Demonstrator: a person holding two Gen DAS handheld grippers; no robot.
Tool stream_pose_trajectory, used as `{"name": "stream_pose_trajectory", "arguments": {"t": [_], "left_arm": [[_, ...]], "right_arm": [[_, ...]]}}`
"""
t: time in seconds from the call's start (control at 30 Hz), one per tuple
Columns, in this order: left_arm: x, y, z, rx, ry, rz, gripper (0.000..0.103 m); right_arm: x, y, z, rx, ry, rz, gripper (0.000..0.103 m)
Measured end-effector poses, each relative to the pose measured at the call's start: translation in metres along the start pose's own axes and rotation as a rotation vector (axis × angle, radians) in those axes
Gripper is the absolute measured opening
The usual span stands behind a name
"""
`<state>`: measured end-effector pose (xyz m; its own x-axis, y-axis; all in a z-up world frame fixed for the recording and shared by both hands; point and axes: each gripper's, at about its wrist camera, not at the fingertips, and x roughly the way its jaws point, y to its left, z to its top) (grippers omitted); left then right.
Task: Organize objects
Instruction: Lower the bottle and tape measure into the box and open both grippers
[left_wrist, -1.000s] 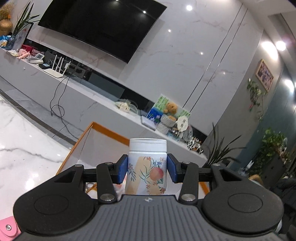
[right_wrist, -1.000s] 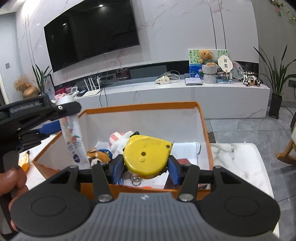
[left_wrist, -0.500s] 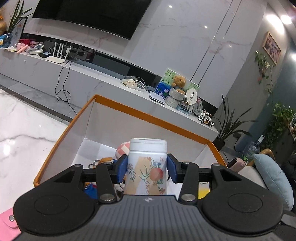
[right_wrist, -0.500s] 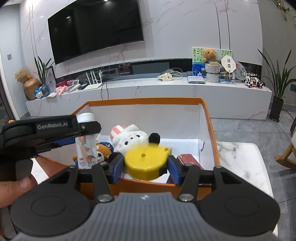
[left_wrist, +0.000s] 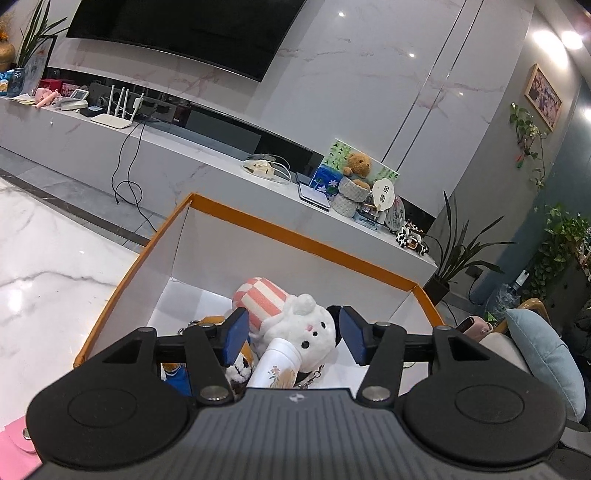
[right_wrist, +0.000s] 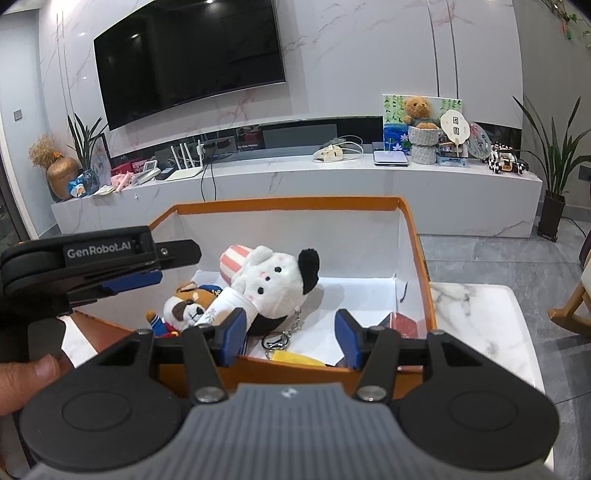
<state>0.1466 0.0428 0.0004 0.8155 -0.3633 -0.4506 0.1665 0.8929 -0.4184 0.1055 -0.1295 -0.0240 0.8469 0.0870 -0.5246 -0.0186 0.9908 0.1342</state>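
Observation:
An orange-rimmed white box (left_wrist: 295, 236) (right_wrist: 288, 203) holds a white plush (left_wrist: 306, 328) (right_wrist: 269, 280), a fox plush (right_wrist: 188, 302), a key ring (right_wrist: 275, 341) and a red box (right_wrist: 402, 323). The white flowered bottle (left_wrist: 280, 360) (right_wrist: 229, 301) lies tilted in the box against the white plush. My left gripper (left_wrist: 293, 328) hovers over it, its jaws opening, with nothing pressed between the pads. It shows from the side in the right wrist view (right_wrist: 147, 277). My right gripper (right_wrist: 290, 326) stands open at the box's near wall. The yellow tape measure (right_wrist: 293, 357) lies just below it inside.
The box stands on a white marble table (right_wrist: 476, 314). A person's hand (right_wrist: 26, 376) holds the left gripper's handle. A pink item (left_wrist: 14, 443) lies at the near left. A wooden chair (right_wrist: 576, 314) stands to the right, and a long TV console (right_wrist: 332, 173) lies beyond.
The left gripper tipped down over the box and let go of the bottle, which now lies inside. The right gripper released the yellow tape measure, which dropped into the box.

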Motion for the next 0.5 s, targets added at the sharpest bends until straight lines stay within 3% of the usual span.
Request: {"name": "stream_pose_trajectory", "arguments": {"t": [0.5], "left_arm": [[-0.022,-0.005,0.012,0.032,-0.041,-0.005,0.067]], "right_arm": [[-0.014,-0.003,0.007,0.015,-0.021,0.002,0.056]]}}
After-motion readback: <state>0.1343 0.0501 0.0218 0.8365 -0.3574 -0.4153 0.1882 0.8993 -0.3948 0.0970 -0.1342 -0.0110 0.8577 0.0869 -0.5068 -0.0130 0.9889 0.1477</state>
